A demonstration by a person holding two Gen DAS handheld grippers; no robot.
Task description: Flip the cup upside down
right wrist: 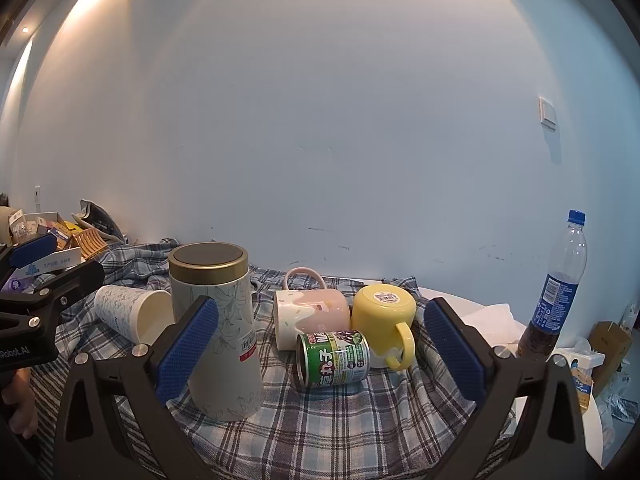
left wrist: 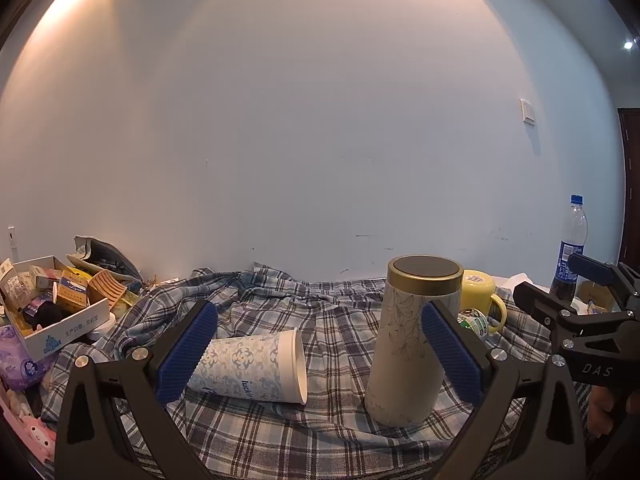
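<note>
A blue-patterned paper cup (left wrist: 248,368) lies on its side on the plaid cloth (left wrist: 312,440), mouth to the right; it also shows in the right wrist view (right wrist: 128,312). A tall cream canister with a gold band (left wrist: 408,344) stands beside it, also in the right wrist view (right wrist: 218,328). A pink mug (right wrist: 316,308) lies on its side, a yellow mug (right wrist: 384,316) stands upside down, and a green can (right wrist: 334,358) lies in front of them. My left gripper (left wrist: 320,348) is open, the paper cup by its left finger. My right gripper (right wrist: 320,348) is open and empty near the can.
A white box of small packets (left wrist: 52,312) and purple packs (left wrist: 18,356) sit at the left. A cola bottle (right wrist: 556,284) stands at the right by white paper (right wrist: 492,320) and a small carton (right wrist: 608,344). The wall is close behind.
</note>
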